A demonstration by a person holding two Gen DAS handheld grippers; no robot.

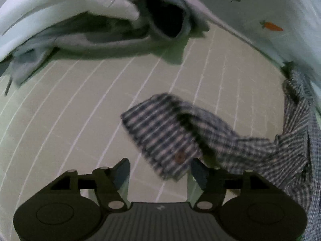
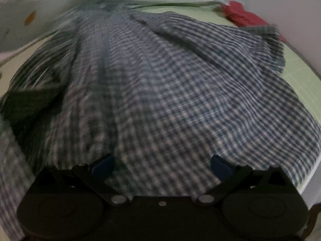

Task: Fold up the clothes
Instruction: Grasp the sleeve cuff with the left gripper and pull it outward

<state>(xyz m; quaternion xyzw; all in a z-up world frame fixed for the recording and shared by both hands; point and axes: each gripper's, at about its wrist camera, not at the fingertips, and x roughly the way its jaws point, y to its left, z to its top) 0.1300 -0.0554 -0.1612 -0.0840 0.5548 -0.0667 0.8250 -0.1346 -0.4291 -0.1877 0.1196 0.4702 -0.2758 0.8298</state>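
A blue-and-white checked shirt [image 2: 170,92] lies spread over the green mat and fills most of the right wrist view. Its sleeve [image 1: 230,140] runs in from the right in the left wrist view and ends in a striped cuff [image 1: 158,132] with a brown button. My left gripper [image 1: 159,163] is open, and the cuff's lower edge lies between its fingertips, nearer the right finger, with no pad pressing on it. My right gripper [image 2: 162,163] stands with its jaws wide apart. Shirt fabric drapes across the gap and over the fingertips, hiding their ends.
The green gridded mat [image 1: 70,110] is bare left of the cuff. A pile of grey and white garments [image 1: 104,30] lies at its far side. A white cloth with a carrot print [image 1: 271,26] is at the back right. A red cloth [image 2: 244,15] lies beyond the shirt.
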